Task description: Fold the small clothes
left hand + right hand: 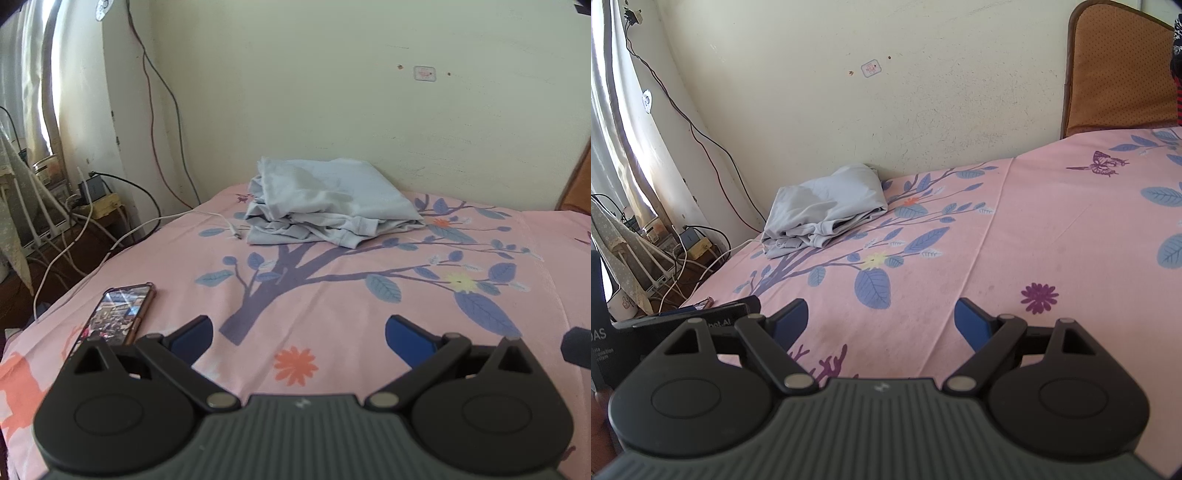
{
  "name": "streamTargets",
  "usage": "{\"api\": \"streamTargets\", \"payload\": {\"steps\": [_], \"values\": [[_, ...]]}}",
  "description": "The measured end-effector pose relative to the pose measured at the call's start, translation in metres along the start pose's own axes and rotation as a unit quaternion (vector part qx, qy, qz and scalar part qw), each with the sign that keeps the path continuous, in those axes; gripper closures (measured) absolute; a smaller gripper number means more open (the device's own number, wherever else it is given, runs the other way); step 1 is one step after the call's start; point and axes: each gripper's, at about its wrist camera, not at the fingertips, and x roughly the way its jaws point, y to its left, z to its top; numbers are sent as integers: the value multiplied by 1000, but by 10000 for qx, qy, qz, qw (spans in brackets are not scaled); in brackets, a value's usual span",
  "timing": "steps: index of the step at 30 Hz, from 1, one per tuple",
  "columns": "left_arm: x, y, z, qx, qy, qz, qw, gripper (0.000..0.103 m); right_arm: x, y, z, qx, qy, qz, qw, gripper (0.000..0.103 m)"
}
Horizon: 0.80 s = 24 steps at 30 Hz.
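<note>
You hold both tools low over a bed dressed in a pink bedsheet (332, 302) printed with a purple-grey tree, blue leaves and scattered orange, yellow and purple flowers. Your left gripper (298, 332) is released, its blue-padded fingers spread wide with nothing between them, hovering over the near edge of the sheet beside an orange flower print. Your right gripper (880, 320) is likewise spread wide and carries nothing, above a long crease that runs across the sheet. The pile of light blue-grey clothes (328, 203) sits at the far edge of the bed, toward its far left corner and right against the cream wall (332, 92); it is loosely stacked, with rumpled layers and hems showing on its near side. A white charging cable (221, 221) trails over the left edge of the bed and ends just beside the pile. A smartphone (118, 314) with a lit screen lies face up near the left edge, close to your left tool. Beyond that edge, a low brown stand (74, 236) carries a tangle of white and black cables and a power adapter, next to a curtain (33, 92) lit from behind. Thin wires (155, 92) run down the wall near the corner, and a small sticker (424, 73) is on the wall above the pile. At the right end of the bed stands an orange-brown padded headboard (1119, 74).
</note>
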Motion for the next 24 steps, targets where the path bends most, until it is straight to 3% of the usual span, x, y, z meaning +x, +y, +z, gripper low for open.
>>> {"api": "streamTargets", "payload": {"steps": [24], "values": [[8, 1, 1, 9, 358, 95, 9993, 0, 0, 2, -1, -3, 45, 16, 10000, 15]]}}
